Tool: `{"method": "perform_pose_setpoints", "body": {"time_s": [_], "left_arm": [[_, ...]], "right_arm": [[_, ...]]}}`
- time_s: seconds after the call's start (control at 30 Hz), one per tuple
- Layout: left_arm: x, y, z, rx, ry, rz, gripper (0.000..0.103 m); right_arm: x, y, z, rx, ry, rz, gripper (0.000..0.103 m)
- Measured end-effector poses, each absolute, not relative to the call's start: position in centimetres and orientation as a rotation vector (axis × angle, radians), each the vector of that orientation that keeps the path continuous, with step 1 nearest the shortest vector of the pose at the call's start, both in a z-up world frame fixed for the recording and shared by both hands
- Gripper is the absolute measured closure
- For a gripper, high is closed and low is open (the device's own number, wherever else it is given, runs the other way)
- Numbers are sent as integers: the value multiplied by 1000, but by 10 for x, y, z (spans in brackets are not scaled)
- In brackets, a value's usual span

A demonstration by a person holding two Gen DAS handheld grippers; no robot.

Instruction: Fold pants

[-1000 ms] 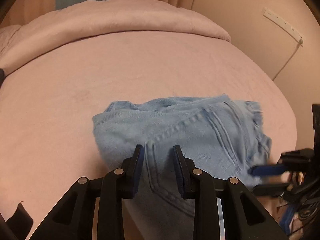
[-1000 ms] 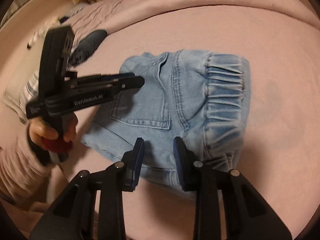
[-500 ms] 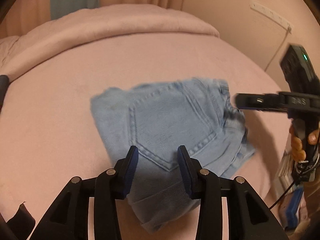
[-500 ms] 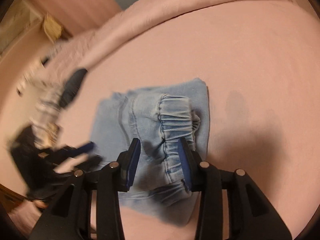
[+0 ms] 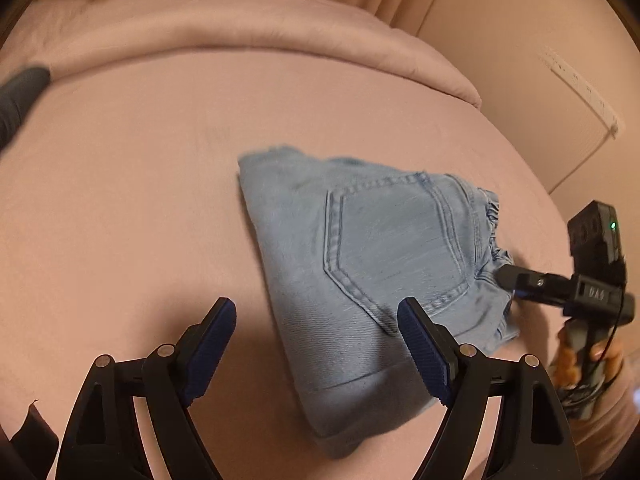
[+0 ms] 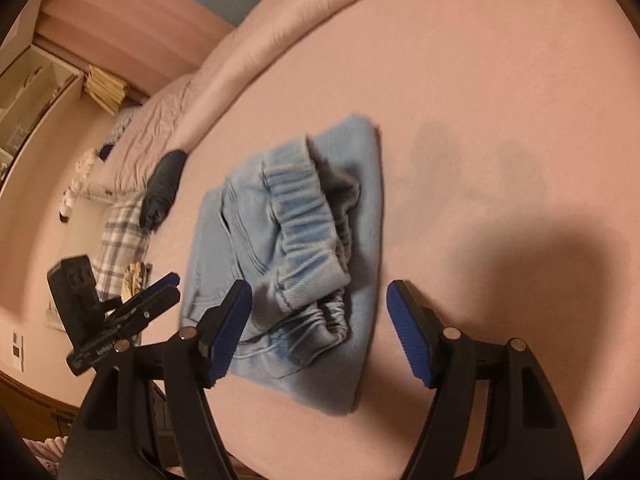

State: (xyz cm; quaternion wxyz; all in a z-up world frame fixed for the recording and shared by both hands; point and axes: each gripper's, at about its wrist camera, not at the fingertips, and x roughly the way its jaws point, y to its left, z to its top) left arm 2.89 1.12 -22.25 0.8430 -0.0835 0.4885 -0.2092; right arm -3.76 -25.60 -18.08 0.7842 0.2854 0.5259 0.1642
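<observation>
The light-blue denim pants (image 5: 360, 264) lie folded in a compact bundle on the pink bed sheet (image 5: 120, 220), back pocket up. In the right wrist view the pants (image 6: 288, 240) show their elastic waistband on top. My left gripper (image 5: 316, 344) hovers over the bundle's near corner. Its jaws are opening wide and the pads press on nothing. My right gripper (image 6: 320, 328) stands over the waistband end, jaws also opening, pads clear of the cloth. The right gripper (image 5: 506, 278) shows side-on at the waistband in the left wrist view. The left gripper (image 6: 160, 292) appears at the left of the right wrist view.
A rolled pink duvet (image 5: 240, 28) runs along the far side of the bed. A dark cloth (image 6: 164, 184) and a plaid garment (image 6: 120, 240) lie at the bed's edge. A wall with a white power strip (image 5: 580, 92) stands to the right.
Both grippers' jaws have spread from nearly shut on the denim to wide apart and let the pants go. The bundle now lies on the sheet, and both views have swung around it.
</observation>
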Motion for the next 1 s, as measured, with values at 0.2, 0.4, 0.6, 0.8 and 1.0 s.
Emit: {"method": "perform_pose_setpoints", "body": {"time_s": [0.2,0.4,0.6,0.8,1.0], "left_arm": [[42,13,-245,-377,1086,-545,33],[40,22,-222,-342,1009,-568,70],[65,53,-162,-320,830,-513,72],[119,93,-127,-259,742,-434,71],[186,112,-201,-186,960,-270,64]], "right_arm": [[-19,-238,-187,574,1156,359,25],[-16,-214,-166,416,1117,389,63],[14,-192,-111,386,958,507,68],[91,-154,-85,385,846,595,68],[155,-117,-145,427,947,571,57]]}}
